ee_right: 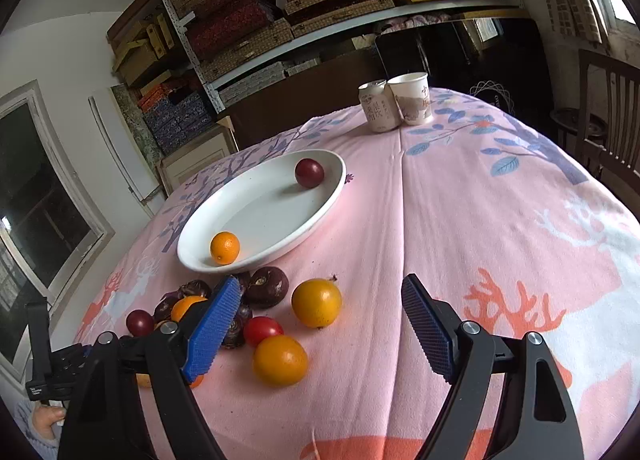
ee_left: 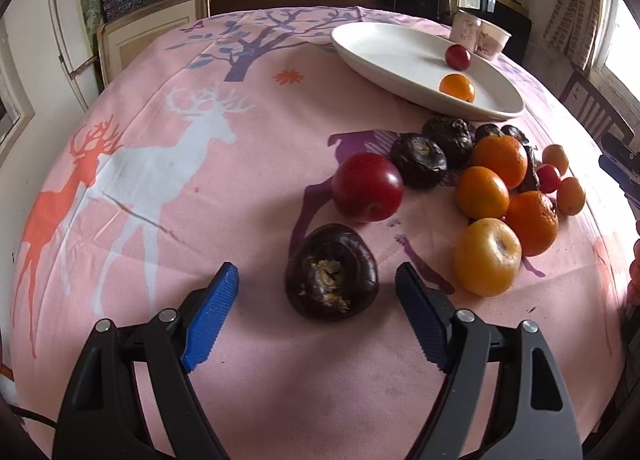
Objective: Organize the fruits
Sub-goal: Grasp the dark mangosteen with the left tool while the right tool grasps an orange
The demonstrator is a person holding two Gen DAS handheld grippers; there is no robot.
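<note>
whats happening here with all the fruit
A person holding a gripper in each hand is sorting fruit from a pile on the table onto a white plate. The plate so far holds one small orange and one red plum. The left gripper is open with a dark chestnut between its jaws, not yet gripped. The right gripper is open and empty, beside the rest of the pile.

left tongs (ee_left: 317,274) parted, dark fruit (ee_left: 331,277) between, untouched
</note>
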